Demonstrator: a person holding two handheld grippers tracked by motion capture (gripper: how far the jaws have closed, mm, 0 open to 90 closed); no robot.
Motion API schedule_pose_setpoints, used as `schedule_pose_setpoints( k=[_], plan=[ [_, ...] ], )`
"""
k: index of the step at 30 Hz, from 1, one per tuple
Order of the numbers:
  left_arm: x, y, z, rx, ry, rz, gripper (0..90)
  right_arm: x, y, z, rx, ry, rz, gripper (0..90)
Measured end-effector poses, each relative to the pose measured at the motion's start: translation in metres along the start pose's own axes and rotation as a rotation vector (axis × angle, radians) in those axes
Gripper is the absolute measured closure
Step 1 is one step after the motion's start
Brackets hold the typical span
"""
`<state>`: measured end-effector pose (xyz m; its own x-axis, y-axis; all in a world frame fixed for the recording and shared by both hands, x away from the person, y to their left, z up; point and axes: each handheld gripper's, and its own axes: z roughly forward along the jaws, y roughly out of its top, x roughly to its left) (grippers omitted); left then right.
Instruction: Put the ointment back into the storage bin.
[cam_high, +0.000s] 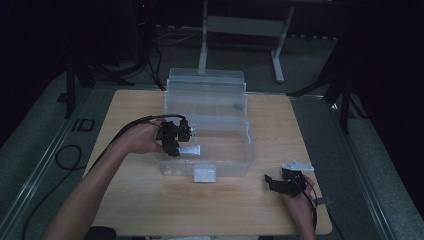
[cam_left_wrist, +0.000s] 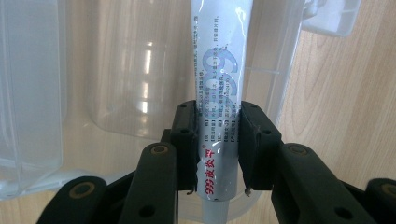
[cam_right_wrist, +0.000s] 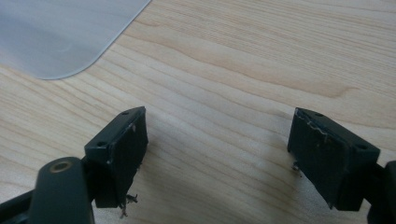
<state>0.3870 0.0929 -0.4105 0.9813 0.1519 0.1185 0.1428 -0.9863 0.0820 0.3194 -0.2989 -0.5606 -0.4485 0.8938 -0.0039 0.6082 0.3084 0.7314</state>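
A silver ointment tube (cam_left_wrist: 216, 93) with blue and red print is clamped between the jaws of my left gripper (cam_left_wrist: 217, 144). In the high view the left gripper (cam_high: 175, 141) holds the tube (cam_high: 190, 150) over the front left part of a clear plastic box (cam_high: 240, 165) with its lid raised behind. My right gripper (cam_right_wrist: 217, 149) is open over bare wood, nothing between its pads. In the high view the right gripper (cam_high: 274, 181) rests near the table's front right, apart from the box.
The wooden table (cam_high: 150, 200) has free room in front of the box and to its right. A white latch (cam_high: 204, 173) sticks out at the box's front. A corner of the clear box (cam_right_wrist: 60, 32) lies far left in the right gripper view. Stands and cables surround the table.
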Motion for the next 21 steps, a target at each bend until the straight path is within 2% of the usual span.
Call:
schedule_pose_setpoints(
  k=[2,3,4,7,21],
  plan=[
    [0.002,0.000,0.001,-0.004,-0.010,-0.026,66.1,0.000,0.000,0.000,0.000,0.001,0.000,19.7],
    [0.004,0.000,0.001,-0.002,-0.011,-0.038,56.9,0.000,0.000,0.000,0.000,0.001,-0.001,19.7],
    [0.005,-0.001,0.001,-0.001,-0.009,-0.046,53.1,0.000,0.000,0.000,0.001,0.001,-0.001,19.7],
    [0.005,-0.003,-0.002,-0.011,0.017,-0.062,48.8,0.000,0.000,0.000,0.002,0.002,-0.002,19.5],
    [0.002,-0.011,-0.016,-0.056,0.043,-0.110,42.9,0.000,0.000,0.000,0.002,0.002,-0.001,19.5]
  ],
)
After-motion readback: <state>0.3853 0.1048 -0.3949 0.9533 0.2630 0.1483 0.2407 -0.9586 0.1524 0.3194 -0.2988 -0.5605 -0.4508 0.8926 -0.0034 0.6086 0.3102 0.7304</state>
